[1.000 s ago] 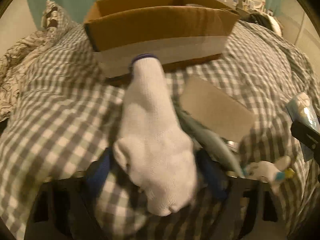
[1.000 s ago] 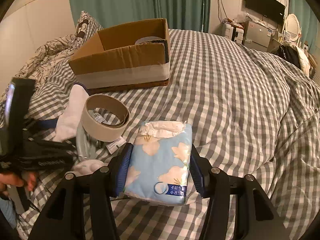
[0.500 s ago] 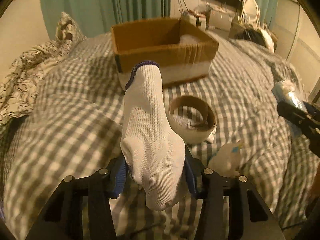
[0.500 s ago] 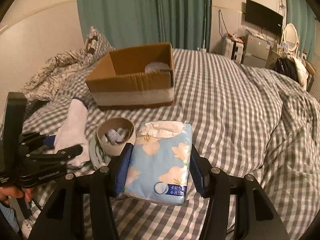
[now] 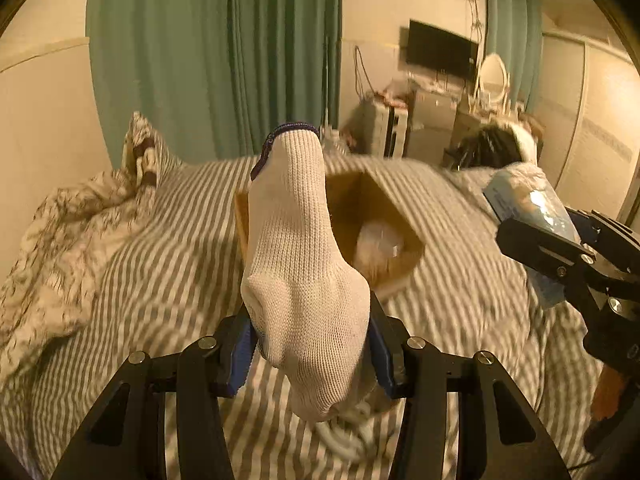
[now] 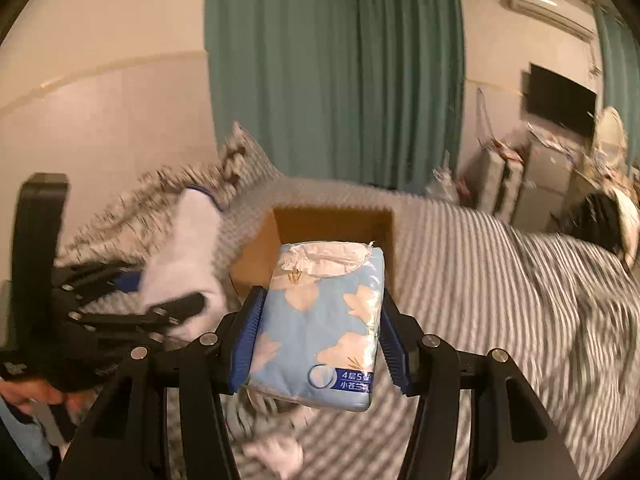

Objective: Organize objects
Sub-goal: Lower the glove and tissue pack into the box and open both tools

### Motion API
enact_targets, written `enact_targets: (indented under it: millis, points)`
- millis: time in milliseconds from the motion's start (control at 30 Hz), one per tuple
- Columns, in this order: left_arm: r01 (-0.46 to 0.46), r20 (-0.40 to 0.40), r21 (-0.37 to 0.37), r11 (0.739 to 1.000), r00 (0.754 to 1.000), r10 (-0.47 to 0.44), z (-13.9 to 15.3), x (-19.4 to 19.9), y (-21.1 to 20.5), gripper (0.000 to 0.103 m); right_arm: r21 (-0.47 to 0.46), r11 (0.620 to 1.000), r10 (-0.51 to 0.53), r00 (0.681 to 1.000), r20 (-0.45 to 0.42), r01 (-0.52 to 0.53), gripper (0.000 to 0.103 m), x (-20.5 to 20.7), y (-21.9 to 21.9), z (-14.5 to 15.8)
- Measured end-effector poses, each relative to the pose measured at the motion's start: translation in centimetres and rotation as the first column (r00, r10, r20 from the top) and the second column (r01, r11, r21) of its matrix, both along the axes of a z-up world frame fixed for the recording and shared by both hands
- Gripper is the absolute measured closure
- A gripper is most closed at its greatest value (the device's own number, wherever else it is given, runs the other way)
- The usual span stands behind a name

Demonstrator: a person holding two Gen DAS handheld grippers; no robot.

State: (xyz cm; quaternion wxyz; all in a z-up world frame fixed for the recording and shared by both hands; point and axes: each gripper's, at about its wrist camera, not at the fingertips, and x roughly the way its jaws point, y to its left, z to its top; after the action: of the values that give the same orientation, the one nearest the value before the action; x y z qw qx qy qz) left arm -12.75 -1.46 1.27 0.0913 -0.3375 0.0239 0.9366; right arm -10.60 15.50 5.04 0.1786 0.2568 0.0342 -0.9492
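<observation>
Left wrist view: left gripper [image 5: 310, 344] clamps soft, limp glove [image 5: 298, 264] mid-body above box [image 5: 384, 216]; right gripper [image 6: 318, 344] squeezes light, squashy tissue pack [image 6: 320, 320] by its sides.

- Warm, dim yellowish room light tints both views; no lamp shows.
- Motion blur smears the checked bedspread [image 5: 168, 272] into stripes, and the box [image 5: 376, 216] is soft.
- The sock [image 5: 300, 264] and tissue pack [image 6: 320, 320] stay sharp, knit and print readable.
- Fisheye bends the curtain [image 6: 332, 64] and walls; corners go black.
- Far furniture is hazy.
</observation>
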Motion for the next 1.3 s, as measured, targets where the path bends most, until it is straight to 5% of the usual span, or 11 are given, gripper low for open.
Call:
enact_targets:
  millis: [167, 333, 600, 733, 800, 867, 900, 967, 1033, 1300]
  points:
    - [0.000, -0.036, 0.009, 1.000, 0.999, 0.000, 1.7, -5.1, -0.1, 0.053, 0.003, 1.000, 0.007, 0.998, -0.058, -0.007, 0.049, -5.3, -1.6, 2.6]
    - [-0.007, -0.054, 0.001, 1.000, 0.999, 0.007, 1.6, -10.3, -0.5, 0.053, -0.006, 1.000, -0.005, 0.999, -0.038, 0.005, 0.049, -12.1, -2.9, 2.1]
    - [-0.003, 0.028, -0.028, 1.000, 1.000, 0.004, -4.0, -17.2, -0.4, 0.053, -0.008, 0.999, -0.040, 0.997, 0.065, 0.041, 0.050, -21.1, -3.9, -3.4]
    - [0.089, 0.100, -0.028, 0.996, 0.991, -0.085, -7.4, -18.8, 0.8, 0.051, 0.010, 0.999, -0.046, 0.989, 0.143, 0.045, 0.049, -24.5, -4.2, -7.3]
    - [0.113, 0.130, -0.035, 0.993, 0.986, -0.107, -8.6, -19.1, 1.3, 0.047, -0.014, 0.998, -0.055, 0.984, 0.169, 0.058, 0.044, -25.2, -3.6, -8.8]
    - [0.116, 0.145, -0.045, 0.992, 0.983, -0.109, -9.2, -19.1, 1.3, 0.037, -0.052, 0.995, -0.079, 0.979, 0.187, 0.090, 0.018, -25.3, -2.8, -9.5]
    - [0.111, 0.140, -0.049, 0.993, 0.985, -0.104, -9.2, -18.9, 1.2, 0.033, -0.075, 0.992, -0.087, 0.979, 0.186, 0.102, 0.014, -25.0, -2.3, -9.4]
    - [0.083, 0.108, -0.058, 0.995, 0.991, -0.077, -8.6, -17.9, 0.6, 0.014, -0.114, 0.988, -0.089, 0.982, 0.166, 0.108, 0.012, -24.3, -1.1, -8.4]
    - [0.048, 0.077, -0.046, 0.998, 0.996, -0.044, -7.7, -16.3, 0.0, 0.005, -0.106, 0.988, -0.100, 0.986, 0.132, 0.114, 0.011, -22.9, -0.2, -6.5]
    - [-0.074, -0.005, 0.013, 0.997, 0.997, 0.074, -1.1, -8.2, -2.1, 0.001, 0.015, 0.991, -0.130, 0.992, 0.003, 0.130, 0.009, -13.6, 1.6, 2.2]
